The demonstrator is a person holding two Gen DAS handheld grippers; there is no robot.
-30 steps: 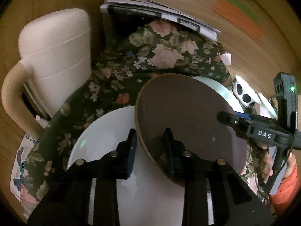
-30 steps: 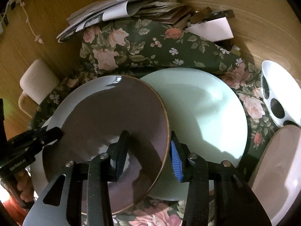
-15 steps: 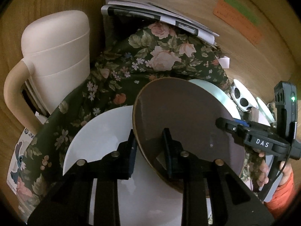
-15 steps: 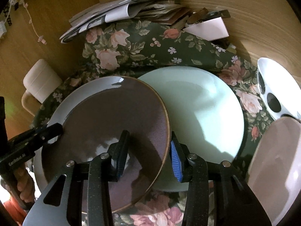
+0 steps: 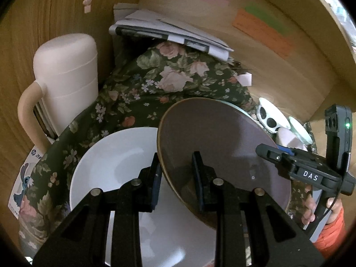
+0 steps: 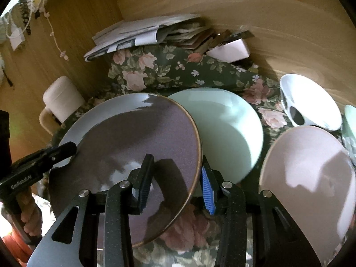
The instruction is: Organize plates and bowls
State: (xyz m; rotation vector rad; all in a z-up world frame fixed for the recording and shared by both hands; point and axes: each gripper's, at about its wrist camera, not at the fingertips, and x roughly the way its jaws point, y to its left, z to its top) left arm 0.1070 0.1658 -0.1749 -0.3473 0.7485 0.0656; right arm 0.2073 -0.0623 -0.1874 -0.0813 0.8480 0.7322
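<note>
A brown plate (image 5: 218, 138) with a thin gold rim hangs tilted over a white plate (image 5: 115, 166) on the floral cloth. My left gripper (image 5: 175, 162) is shut on its near left rim, one finger above and one below. From the opposite side, my right gripper (image 6: 175, 171) is shut on the rim of the brown plate (image 6: 138, 138); it also shows in the left wrist view as the right gripper (image 5: 273, 153). A pale green plate (image 6: 227, 124) lies just right of the brown one, partly under its edge.
A pale pink plate (image 6: 311, 173) and a white bowl with black spots (image 6: 311, 102) sit at the right. A cream jug (image 5: 66, 77) stands at the left by the wooden wall. Stacked papers (image 5: 166, 31) and a white box (image 6: 229, 51) lie behind the floral cloth (image 5: 155, 84).
Both grippers have lifted and drawn back with the brown plate held between them. More of the white plate and the wall shows now. Both grips are unchanged.
</note>
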